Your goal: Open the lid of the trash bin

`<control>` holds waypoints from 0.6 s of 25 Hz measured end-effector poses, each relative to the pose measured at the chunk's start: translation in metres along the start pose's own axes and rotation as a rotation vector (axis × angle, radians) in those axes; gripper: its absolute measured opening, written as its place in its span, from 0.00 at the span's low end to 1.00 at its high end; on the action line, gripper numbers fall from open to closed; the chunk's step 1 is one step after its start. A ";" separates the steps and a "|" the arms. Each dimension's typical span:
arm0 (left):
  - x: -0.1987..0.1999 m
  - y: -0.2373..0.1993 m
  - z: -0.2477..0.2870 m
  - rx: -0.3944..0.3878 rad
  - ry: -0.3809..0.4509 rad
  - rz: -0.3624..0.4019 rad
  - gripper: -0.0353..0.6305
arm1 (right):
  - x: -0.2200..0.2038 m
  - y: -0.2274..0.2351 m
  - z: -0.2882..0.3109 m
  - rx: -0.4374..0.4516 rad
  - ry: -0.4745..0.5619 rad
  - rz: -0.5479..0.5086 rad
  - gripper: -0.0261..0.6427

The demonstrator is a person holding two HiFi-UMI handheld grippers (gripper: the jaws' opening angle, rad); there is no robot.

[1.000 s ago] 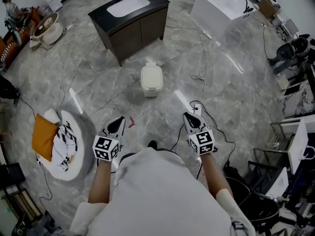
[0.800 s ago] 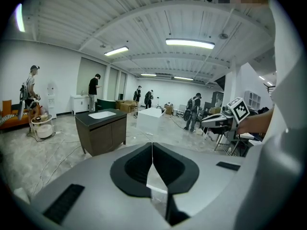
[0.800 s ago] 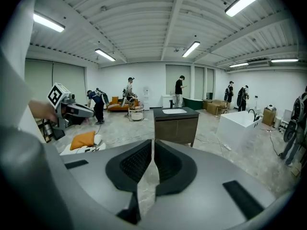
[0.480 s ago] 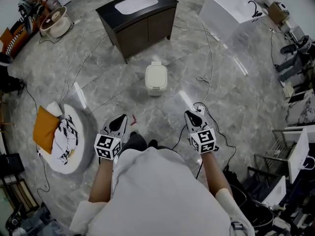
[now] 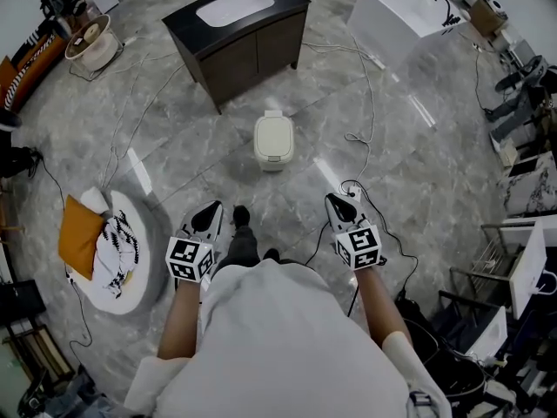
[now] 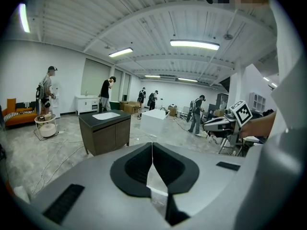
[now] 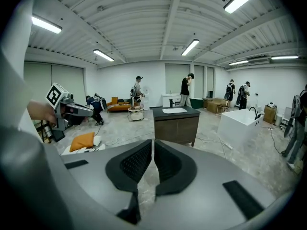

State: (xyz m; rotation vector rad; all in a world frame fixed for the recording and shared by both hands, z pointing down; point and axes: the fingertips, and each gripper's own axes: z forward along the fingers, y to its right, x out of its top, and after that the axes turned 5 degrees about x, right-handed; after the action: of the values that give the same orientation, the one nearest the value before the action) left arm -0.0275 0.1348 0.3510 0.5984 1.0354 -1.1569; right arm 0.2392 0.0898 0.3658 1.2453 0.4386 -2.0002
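A small cream trash bin [image 5: 273,141] stands on the grey marble floor with its lid down, a step or two ahead of me, in front of a dark vanity cabinet [image 5: 237,24]. My left gripper [image 5: 211,212] and right gripper [image 5: 338,204] are held side by side at waist height, both short of the bin and well apart from it. In the left gripper view the left gripper [image 6: 152,145] has its jaws pressed together with nothing between them. The right gripper [image 7: 153,143] is shut and empty too. Neither gripper view shows the bin; the gripper bodies hide the floor ahead.
Cables [image 5: 367,85] trail across the floor to the right of the bin. A white bathtub [image 5: 396,16] sits at the far right, and a round white seat [image 5: 137,268] bearing an orange cushion [image 5: 79,236] at the left. My dark shoe [image 5: 241,217] shows between the grippers. Several people stand far off.
My shoe has come forward between the grippers and the view has shifted slightly. Both grippers stay shut and hold their places in front of me.
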 end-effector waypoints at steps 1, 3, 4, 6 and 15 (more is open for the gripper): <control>0.002 -0.003 0.004 -0.004 0.000 0.000 0.08 | 0.001 0.002 0.003 -0.004 -0.003 0.000 0.10; 0.003 -0.010 0.013 -0.012 -0.003 -0.001 0.08 | 0.004 0.005 0.009 -0.013 -0.011 0.001 0.10; 0.004 -0.013 0.017 -0.016 -0.003 -0.002 0.08 | 0.005 0.006 0.013 -0.016 -0.015 0.001 0.10; 0.006 -0.021 0.025 -0.024 -0.003 -0.006 0.08 | 0.007 0.009 0.020 -0.022 -0.022 -0.001 0.10; 0.016 -0.064 0.071 -0.082 -0.034 -0.034 0.08 | 0.029 0.024 0.058 -0.064 -0.054 0.003 0.10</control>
State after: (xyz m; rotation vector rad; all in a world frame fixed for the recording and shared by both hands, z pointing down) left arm -0.0617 0.0479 0.3753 0.4971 1.0621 -1.1447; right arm 0.2130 0.0264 0.3702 1.1496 0.4703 -1.9968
